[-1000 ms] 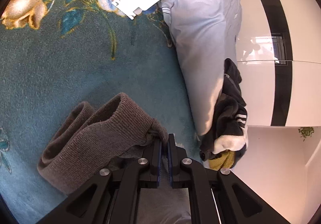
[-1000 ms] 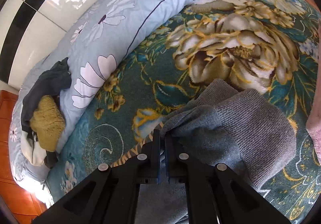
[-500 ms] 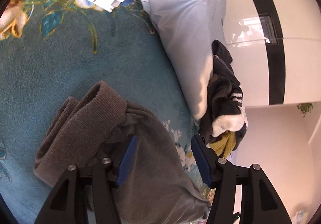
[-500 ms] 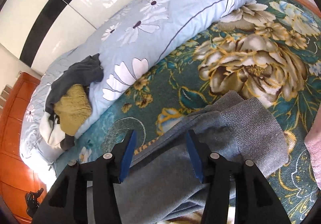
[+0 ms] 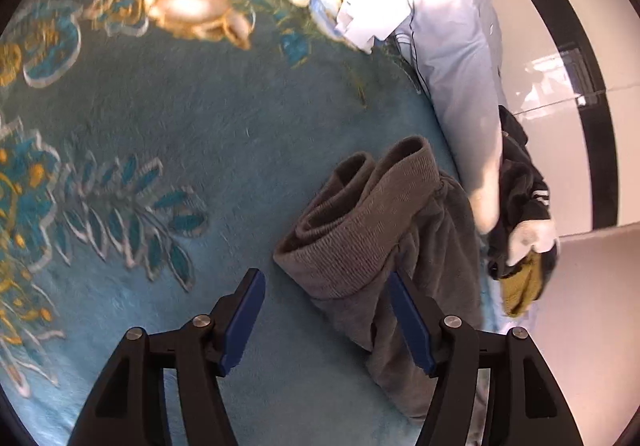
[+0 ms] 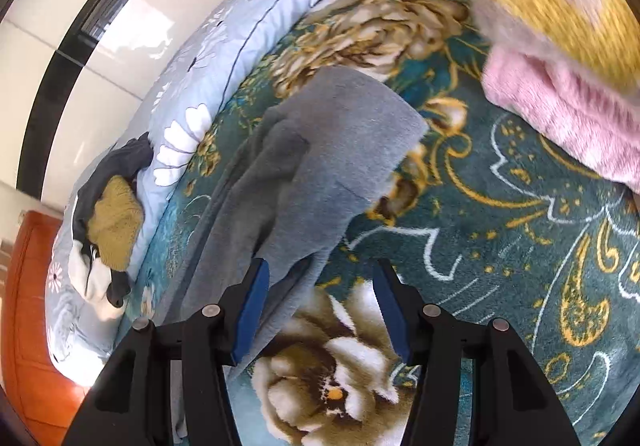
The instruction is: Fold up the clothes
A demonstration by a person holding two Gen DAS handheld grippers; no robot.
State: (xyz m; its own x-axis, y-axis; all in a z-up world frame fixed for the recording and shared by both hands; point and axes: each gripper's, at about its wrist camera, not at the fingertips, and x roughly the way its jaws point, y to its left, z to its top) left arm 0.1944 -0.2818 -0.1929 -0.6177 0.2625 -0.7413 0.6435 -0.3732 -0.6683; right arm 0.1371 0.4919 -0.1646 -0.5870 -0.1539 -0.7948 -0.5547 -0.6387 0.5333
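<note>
A grey knit garment [image 5: 360,230] lies folded on the teal floral blanket [image 5: 200,150], its ribbed band doubled over. My left gripper [image 5: 325,278] hangs just short of it with its jaws opening. The cloth's near edge reaches in beside the right blue pad, and neither pad presses on it. In the right wrist view the same grey garment [image 6: 320,150] stretches away from my right gripper [image 6: 321,264]. That gripper is open, with a corner of the cloth lying loose by its left pad.
A pale blue flowered quilt [image 6: 224,58] runs along the bed's far side, with a heap of dark and mustard clothes [image 6: 112,222] on it. A pink fuzzy stack topped with yellow [image 6: 560,106] sits at the right. Beyond are a white wall [image 5: 560,26] and an orange wooden edge [image 6: 24,286].
Both grippers went from shut on the grey garment to open and let it go. Both then drew back from it, and the cloth now lies on the blanket.
</note>
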